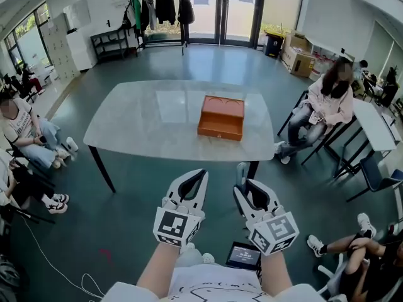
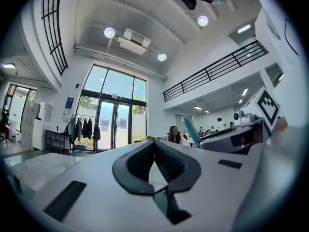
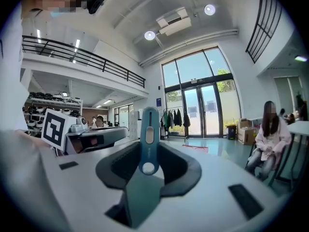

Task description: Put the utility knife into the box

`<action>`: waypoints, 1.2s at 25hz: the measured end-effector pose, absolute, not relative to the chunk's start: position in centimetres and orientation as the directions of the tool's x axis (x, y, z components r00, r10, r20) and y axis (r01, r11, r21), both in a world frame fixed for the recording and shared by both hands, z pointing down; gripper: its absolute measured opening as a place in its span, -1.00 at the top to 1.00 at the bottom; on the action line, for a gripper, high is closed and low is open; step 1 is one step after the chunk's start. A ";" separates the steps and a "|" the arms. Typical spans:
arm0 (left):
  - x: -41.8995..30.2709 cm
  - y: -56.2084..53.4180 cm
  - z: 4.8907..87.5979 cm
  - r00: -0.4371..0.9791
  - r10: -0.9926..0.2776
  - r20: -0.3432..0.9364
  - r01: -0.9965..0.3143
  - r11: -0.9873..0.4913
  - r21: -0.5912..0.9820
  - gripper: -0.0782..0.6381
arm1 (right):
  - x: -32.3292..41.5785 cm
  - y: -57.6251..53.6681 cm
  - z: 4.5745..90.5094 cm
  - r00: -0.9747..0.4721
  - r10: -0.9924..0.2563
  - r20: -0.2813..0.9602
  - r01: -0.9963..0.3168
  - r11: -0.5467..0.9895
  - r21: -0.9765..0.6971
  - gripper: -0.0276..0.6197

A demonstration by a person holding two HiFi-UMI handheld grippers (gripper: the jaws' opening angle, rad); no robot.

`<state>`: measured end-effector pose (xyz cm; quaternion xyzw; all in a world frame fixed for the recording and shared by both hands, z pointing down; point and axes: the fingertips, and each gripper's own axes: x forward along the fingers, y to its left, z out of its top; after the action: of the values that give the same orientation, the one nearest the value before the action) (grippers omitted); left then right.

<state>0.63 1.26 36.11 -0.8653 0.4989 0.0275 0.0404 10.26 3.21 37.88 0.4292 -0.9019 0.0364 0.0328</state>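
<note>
An orange box (image 1: 220,118) lies with its top open on the white marble table (image 1: 132,121), right of centre. Both grippers hang well short of the table's near edge, close to the person's body. My right gripper (image 1: 249,187) (image 3: 148,151) is shut on a blue utility knife (image 1: 242,170) (image 3: 148,134), which stands upright between the pads with its slider facing the camera. My left gripper (image 1: 199,176) (image 2: 154,142) is shut, its tips touching with nothing between them. In the left gripper view the knife (image 2: 192,131) shows at the right.
A person (image 1: 324,106) sits on a chair at the table's right end, and others (image 1: 25,137) sit at the left. A desk (image 1: 378,128) stands far right, a clothes rack (image 1: 157,5) and cardboard boxes (image 1: 299,55) at the back. A small screen (image 1: 242,255) sits below the grippers.
</note>
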 end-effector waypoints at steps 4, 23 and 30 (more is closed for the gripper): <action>1.0 0.2 36.5 0.492 -0.867 -0.082 -0.870 -0.490 -0.043 0.74 | 10.8 2.2 38.4 -0.636 -0.767 0.091 -0.772 0.634 -0.045 0.51; 1.1 -13.5 36.3 0.521 -0.850 -0.080 -0.853 -0.520 -0.042 0.74 | 11.1 -10.9 38.8 -0.610 -0.784 0.116 -0.791 0.610 -0.042 0.51; -0.2 -20.1 36.5 0.529 -0.845 -0.079 -0.848 -0.528 -0.034 0.74 | 10.2 -17.6 38.7 -0.595 -0.792 0.135 -0.802 0.596 -0.033 0.51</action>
<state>-0.21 -20.09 36.50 -0.8738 0.4844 0.0263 0.0337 10.20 -17.61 38.73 0.4469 -0.8918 0.0451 0.0532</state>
